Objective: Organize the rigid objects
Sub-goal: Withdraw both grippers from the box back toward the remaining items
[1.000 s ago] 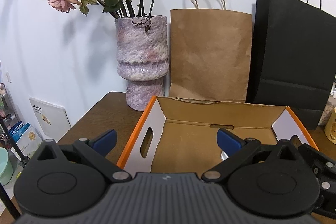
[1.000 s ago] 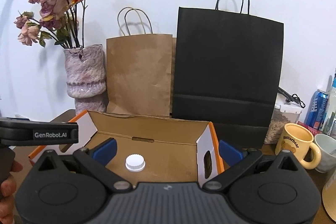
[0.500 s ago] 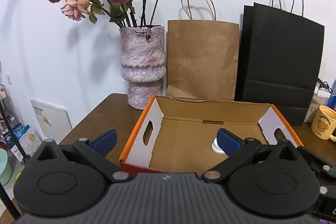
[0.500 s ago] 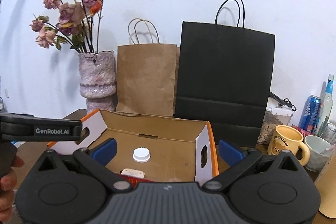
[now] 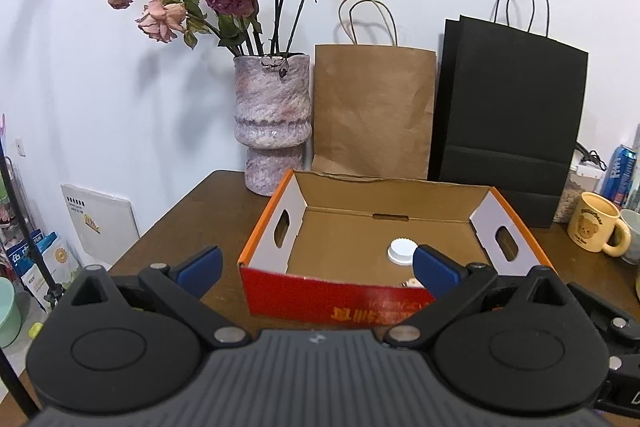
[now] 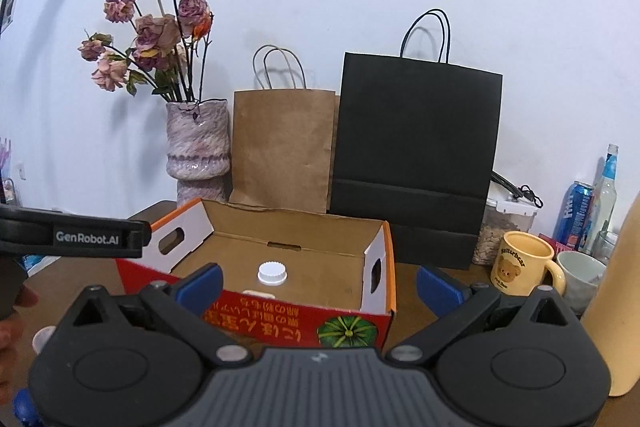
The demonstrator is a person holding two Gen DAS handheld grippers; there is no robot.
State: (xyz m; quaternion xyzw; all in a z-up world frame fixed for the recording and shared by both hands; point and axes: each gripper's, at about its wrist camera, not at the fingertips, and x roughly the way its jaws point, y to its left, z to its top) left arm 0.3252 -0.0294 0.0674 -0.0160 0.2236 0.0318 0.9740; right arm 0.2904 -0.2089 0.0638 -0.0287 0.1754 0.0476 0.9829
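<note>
An open cardboard box with a red front and orange rims sits on the brown table; it also shows in the right wrist view. Inside it stands something with a white ribbed cap, seen too in the right wrist view; its body is hidden by the box wall. My left gripper is open and empty, held in front of the box. My right gripper is open and empty, in front of the box's right half. The left gripper's body shows at the left of the right wrist view.
Behind the box stand a pink vase of dried roses, a brown paper bag and a black paper bag. To the right are a yellow bear mug, a grey cup, cans, bottles and a tall beige bottle.
Both grippers have drawn back and risen from the box; its red front wall now shows in both views. Both stay open and empty.
</note>
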